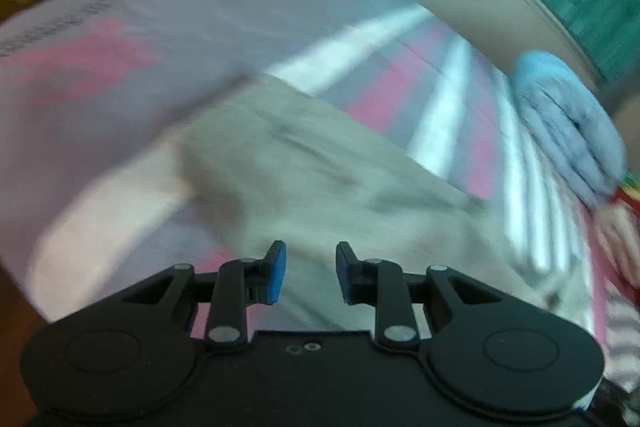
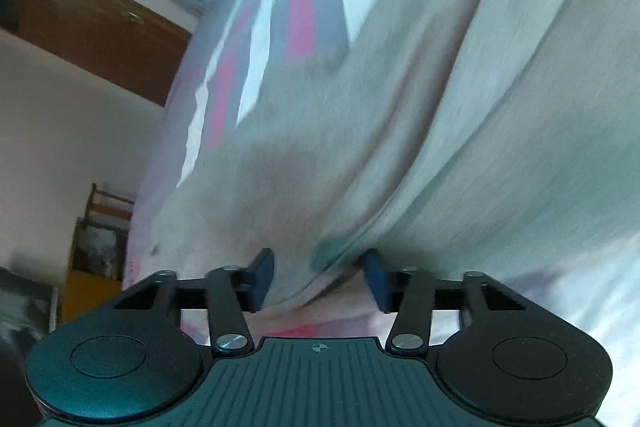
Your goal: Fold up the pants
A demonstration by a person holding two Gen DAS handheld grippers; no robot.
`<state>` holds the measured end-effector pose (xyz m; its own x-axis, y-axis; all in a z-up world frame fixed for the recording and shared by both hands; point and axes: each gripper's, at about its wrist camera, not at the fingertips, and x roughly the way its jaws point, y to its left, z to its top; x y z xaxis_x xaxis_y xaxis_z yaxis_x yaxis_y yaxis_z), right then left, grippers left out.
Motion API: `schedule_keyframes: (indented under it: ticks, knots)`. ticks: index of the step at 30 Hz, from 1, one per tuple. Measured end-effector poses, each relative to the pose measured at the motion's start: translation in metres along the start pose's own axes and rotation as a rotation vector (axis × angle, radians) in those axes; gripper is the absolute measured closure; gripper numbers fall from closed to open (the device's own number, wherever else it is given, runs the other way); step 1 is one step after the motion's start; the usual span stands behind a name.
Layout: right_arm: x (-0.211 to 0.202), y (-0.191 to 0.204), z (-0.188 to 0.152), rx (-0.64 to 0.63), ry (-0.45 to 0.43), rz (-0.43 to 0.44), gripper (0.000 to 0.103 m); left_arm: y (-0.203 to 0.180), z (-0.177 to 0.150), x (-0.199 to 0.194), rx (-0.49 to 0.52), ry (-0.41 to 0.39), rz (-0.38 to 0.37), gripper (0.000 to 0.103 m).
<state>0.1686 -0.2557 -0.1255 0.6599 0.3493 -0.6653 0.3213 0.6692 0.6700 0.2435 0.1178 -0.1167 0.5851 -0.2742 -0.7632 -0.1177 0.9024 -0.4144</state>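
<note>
grey pants point(image 1: 304, 163) lying in a fold on a bed sheet point(image 1: 100, 67) with pink and white stripes. left tool point(image 1: 310, 275): pads parted, nothing between them, held above the cloth, probably a release. right tool point(image 2: 318, 277): pads wider apart either side of a fabric edge, not pressing it. a blue-gloved hand point(image 1: 568, 127) lies at the far side.

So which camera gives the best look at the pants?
The left wrist view: the grey pants show as a folded bundle with edges visible on the striped bedsheet. The right wrist view sits too close, so the pants fill it as blurred folds.
</note>
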Motion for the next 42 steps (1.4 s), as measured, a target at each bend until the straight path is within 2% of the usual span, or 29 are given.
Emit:
schedule_keyframes:
  ticks: [2,4,7,11,13,16,19,22,27,28,30,33,37,40,42]
  knots:
    - [-0.013,-0.020,0.014,0.041,-0.031,-0.054,0.052,-0.021,-0.007,0.013,0.025,0.042,-0.036,0.087]
    - [-0.022,-0.034,0.029,0.102,-0.058,-0.080,0.052,-0.040,-0.020,0.030,0.056,0.074,-0.042,0.087]
    - [-0.027,-0.035,0.047,0.076,-0.070,-0.144,0.052,-0.054,-0.039,0.057,0.074,0.138,-0.024,0.087]
    - [-0.012,-0.023,0.064,0.044,-0.051,-0.218,0.052,-0.051,-0.047,0.059,0.054,0.126,-0.015,0.085]
    - [0.006,-0.015,0.072,0.035,-0.034,-0.289,0.052,-0.050,-0.046,0.058,0.054,0.126,-0.022,0.085]
    - [0.021,-0.011,0.086,0.033,-0.054,-0.393,0.052,-0.046,-0.048,0.057,0.050,0.128,-0.029,0.085]
    - [0.033,-0.009,0.096,0.015,-0.048,-0.458,0.053,-0.049,-0.050,0.057,0.056,0.127,-0.030,0.085]
    - [0.013,-0.021,0.096,-0.035,-0.050,-0.465,0.084,-0.049,-0.050,0.059,0.055,0.126,-0.040,0.085]
    - [-0.023,-0.036,0.073,-0.049,-0.048,-0.448,0.089,-0.047,-0.052,0.057,0.056,0.119,-0.049,0.085]
    - [-0.032,-0.037,0.065,-0.041,-0.050,-0.429,0.099,-0.045,-0.052,0.056,0.054,0.119,-0.052,0.085]
    - [-0.049,-0.041,0.042,-0.050,-0.060,-0.412,0.099,-0.044,-0.053,0.056,0.061,0.118,-0.056,0.085]
    - [-0.048,-0.063,0.025,0.008,-0.023,-0.389,0.099,-0.046,-0.053,0.056,0.078,0.120,-0.051,0.084]
    - [-0.057,-0.051,0.031,-0.055,-0.047,-0.362,0.099,-0.044,-0.052,0.056,0.044,0.120,-0.052,0.084]
    - [-0.060,-0.063,0.028,-0.003,-0.012,-0.363,0.099,-0.047,-0.052,0.057,0.064,0.119,-0.042,0.084]
    - [-0.066,-0.067,0.031,0.032,-0.042,-0.325,0.099,-0.049,-0.053,0.057,0.070,0.118,-0.036,0.084]
